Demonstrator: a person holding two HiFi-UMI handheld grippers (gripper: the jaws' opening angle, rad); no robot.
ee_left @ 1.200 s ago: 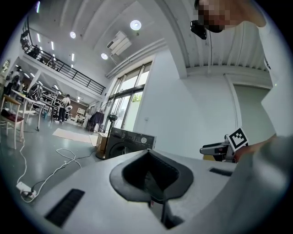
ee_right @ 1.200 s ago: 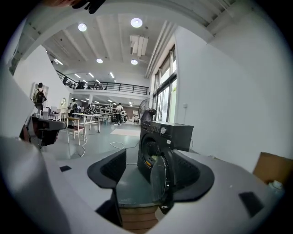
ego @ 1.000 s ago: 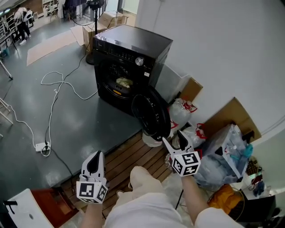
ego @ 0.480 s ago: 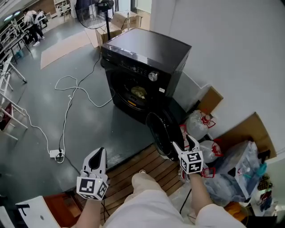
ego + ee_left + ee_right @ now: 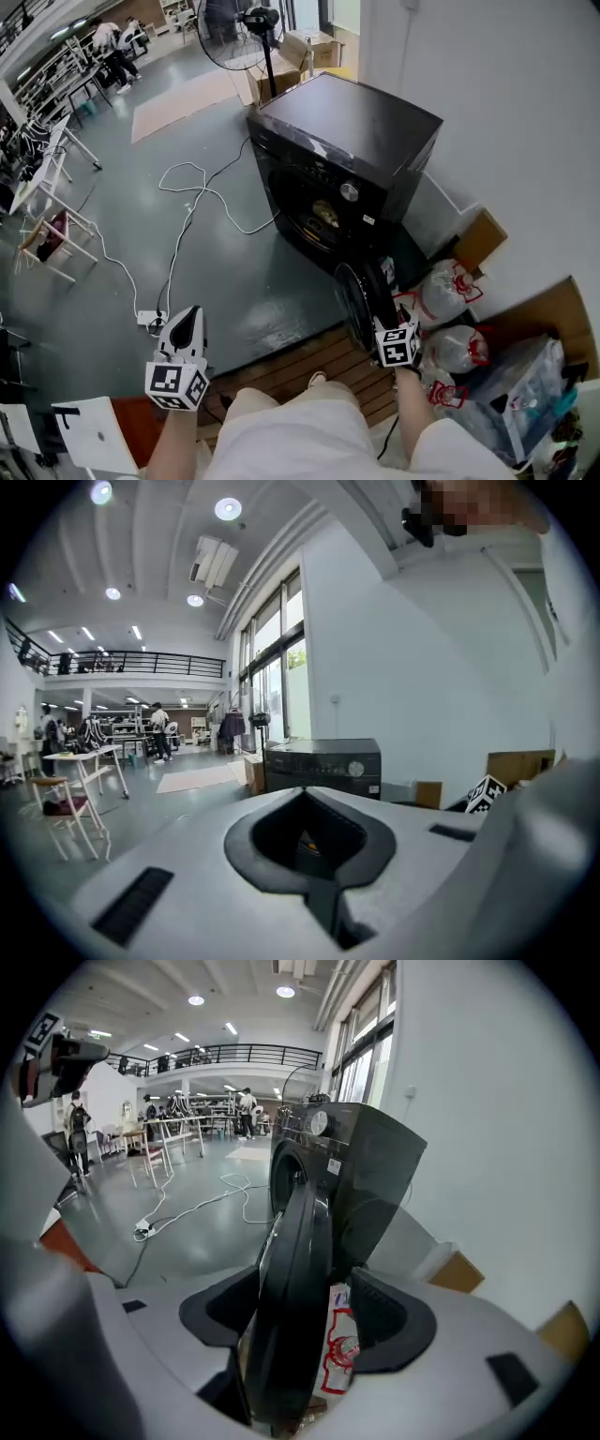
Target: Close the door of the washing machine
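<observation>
The black front-loading washing machine (image 5: 347,141) stands against the white wall, its round door (image 5: 358,302) swung open toward me. Something yellowish lies in the drum (image 5: 325,212). My right gripper (image 5: 384,277) reaches down to the door's outer edge. In the right gripper view the door (image 5: 295,1288) runs edge-on between the wide jaws of the right gripper (image 5: 309,1312), with a gap at the right pad. My left gripper (image 5: 187,317) hangs low at the left, far from the machine, fingers together and empty. The left gripper view shows the left gripper (image 5: 314,855) pointing toward the machine (image 5: 323,766).
Tied plastic bags (image 5: 445,291) and cardboard (image 5: 553,319) crowd the wall right of the door. I stand on wooden slats (image 5: 309,361). A white cable and power strip (image 5: 148,319) lie on the grey floor at left. A standing fan (image 5: 234,28) is behind the machine.
The right gripper has gone forward and down, from beside the door to straddling its edge. The left gripper has drifted left. The whole view has moved closer to the machine.
</observation>
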